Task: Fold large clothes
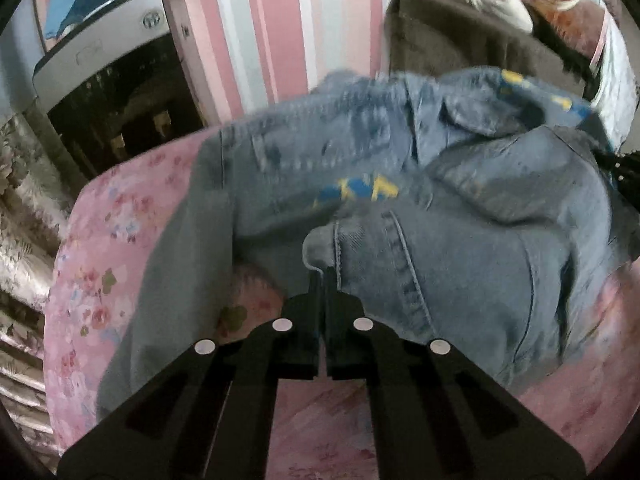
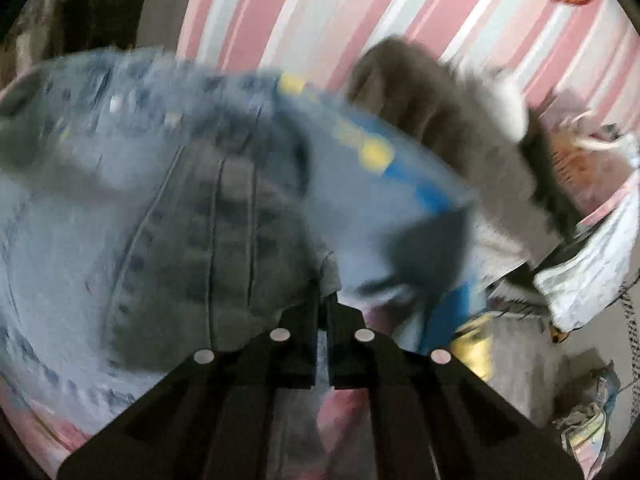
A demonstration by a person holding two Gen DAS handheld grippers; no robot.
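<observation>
Left side first: the left tongs (image 1: 323, 270) are pressed together on a hem corner of the denim jacket (image 1: 400, 208), the fabric edge pinched between the tips. The jacket lies bunched on the bed (image 1: 100, 280), over a pink floral cover, its collar and yellow-and-blue trim turned up toward the striped wall (image 1: 260, 20). Right side: the right tongs (image 2: 325, 292) are likewise closed, pinching another edge of the jacket (image 2: 180, 200); this view is heavily blurred, so the exact seam cannot be told. Judged step: both edges gripped, the fold itself not yet made. Next move likely calls for lifting both corners together, keeping the cloth taut, and laying it over evenly. Count: one denim jacket, two tongs, one brown garment (image 1: 448, 36) behind, near the wall, one white-topped cabinet (image 1: 100, 60) at far left.
</observation>
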